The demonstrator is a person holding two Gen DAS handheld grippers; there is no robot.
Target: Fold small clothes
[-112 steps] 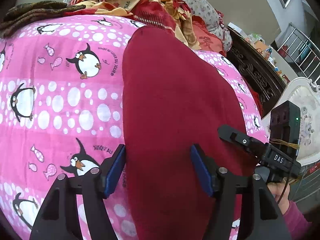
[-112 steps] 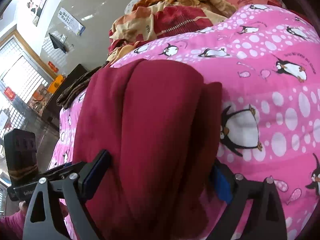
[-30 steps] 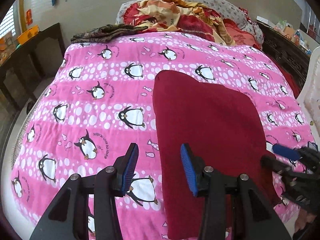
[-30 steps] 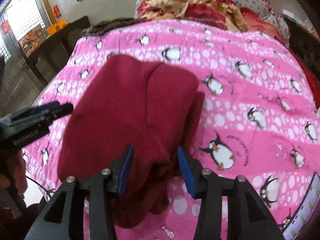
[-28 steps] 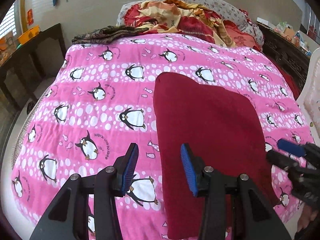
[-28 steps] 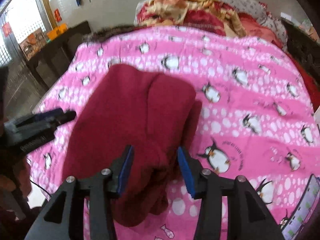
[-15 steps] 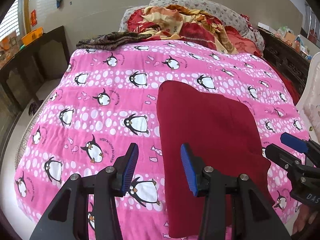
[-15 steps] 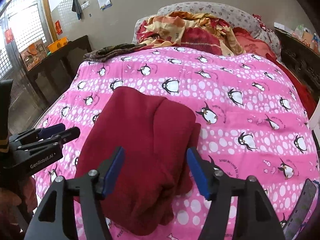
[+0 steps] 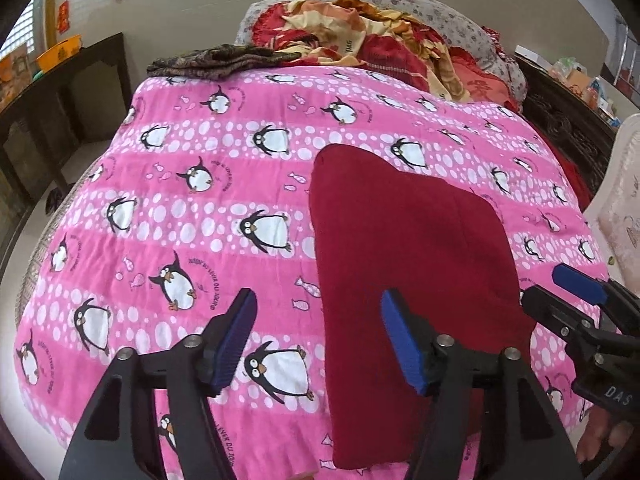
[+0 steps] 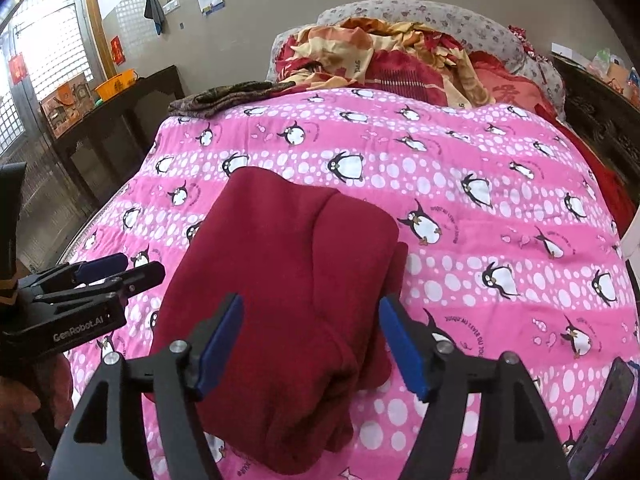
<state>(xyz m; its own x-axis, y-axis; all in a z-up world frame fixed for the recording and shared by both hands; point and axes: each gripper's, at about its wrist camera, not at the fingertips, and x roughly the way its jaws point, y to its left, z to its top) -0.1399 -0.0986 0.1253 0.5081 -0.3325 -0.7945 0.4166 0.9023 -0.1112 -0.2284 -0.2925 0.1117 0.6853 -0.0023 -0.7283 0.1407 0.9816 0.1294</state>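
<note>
Red cloth folded on the penguin bed, both my grippers empty.

The red cloth (image 9: 408,248) lies folded on the pink penguin blanket (image 9: 200,208), in the middle of the frame and a bit to the right. My left gripper (image 9: 320,340) is spread wide at the bottom, holding nothing. My right gripper (image 10: 310,344) is spread wide too, above the near end of the cloth. A messy pile of bedding (image 10: 380,60) sits at the top of the frame.

Both wrist views look down the pink bedspread (image 9: 192,216) toward the headboard, sharing the red garment (image 10: 288,280) lying centre-frame.
</note>
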